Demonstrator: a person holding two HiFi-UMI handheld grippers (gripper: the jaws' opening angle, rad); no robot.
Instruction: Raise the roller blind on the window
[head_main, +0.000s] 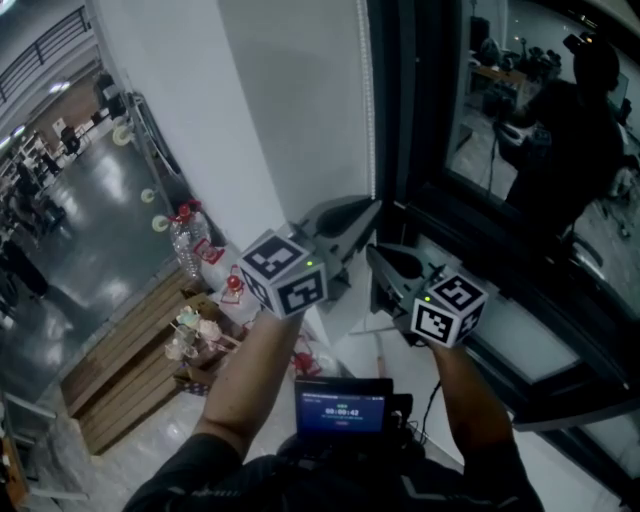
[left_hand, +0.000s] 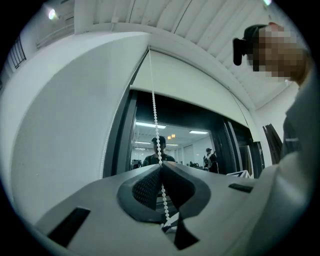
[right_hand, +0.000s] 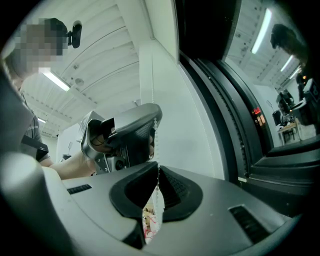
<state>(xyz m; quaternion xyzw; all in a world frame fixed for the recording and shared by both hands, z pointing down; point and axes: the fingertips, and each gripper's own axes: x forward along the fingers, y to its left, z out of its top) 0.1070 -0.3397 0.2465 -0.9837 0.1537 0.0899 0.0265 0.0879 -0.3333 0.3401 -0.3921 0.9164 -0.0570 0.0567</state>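
Roller blind (left_hand: 200, 87) cord, a white bead chain (left_hand: 155, 120), is pinched between the pressed-together jaws of the left gripper (left_hand: 161, 167). Lower on the same chain, the right gripper (right_hand: 158, 171) is clamped likewise, with the left gripper at its 11 o'clock. The chain rises to 12 o'clock. The blind covers only the upper part of the dark window (left_hand: 195, 145).

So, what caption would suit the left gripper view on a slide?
Left gripper pinches the bead chain hanging below the roller blind, dark window behind.
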